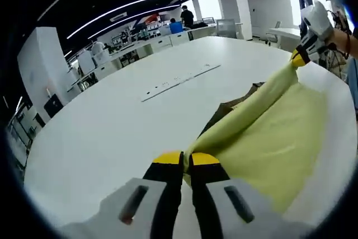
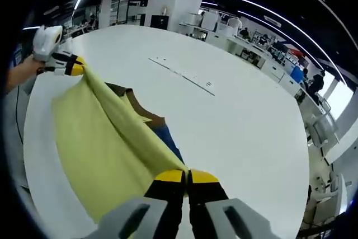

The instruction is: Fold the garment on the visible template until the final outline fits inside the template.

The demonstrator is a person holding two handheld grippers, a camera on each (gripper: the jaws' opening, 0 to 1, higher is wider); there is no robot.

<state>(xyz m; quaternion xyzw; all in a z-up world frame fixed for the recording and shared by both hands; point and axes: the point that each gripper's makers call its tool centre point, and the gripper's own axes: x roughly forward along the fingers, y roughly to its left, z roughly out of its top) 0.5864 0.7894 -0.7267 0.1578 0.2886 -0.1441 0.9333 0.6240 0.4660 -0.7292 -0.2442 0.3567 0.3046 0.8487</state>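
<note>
Holding a pale yellow garment [image 1: 263, 132] stretched between both grippers, lifted off a large white table [image 1: 112, 127].

Left gripper [image 1: 186, 159], left gripper view: yellow-tipped jaws pressed together, clamped on one corner of the garment. The cloth runs from these jaws up and to the right as a taut, rolled edge, ending at the right gripper [image 1: 300, 55], which enters near the upper right with a hand [image 1: 341, 36] behind it. That gripper's tips are also pinched on the cloth. Below the taut edge the fabric hangs as a broad sheet.

Right gripper [image 2: 186, 177], right gripper view: jaws closed on the opposite corner of the garment [image 2: 100, 138]. The edge runs up and to the left to the left gripper [image 2: 70, 64], held in a hand [image 2: 19, 74] at the left edge.

Under the lifted cloth, lying on the table [image 2: 246, 127]: a brown piece [image 2: 140, 107] and a blue piece [image 2: 166, 137] just beside it, both partly hidden by the yellow fabric. Cannot tell what they are.

Farther off on the table, well apart from the garment, a thin pale strip [image 1: 179, 81] lies flat; it is seen too in the right gripper view [image 2: 182, 74].

Background: desks, white columns, ceiling light strips, a person [image 1: 187, 16] standing far off.
</note>
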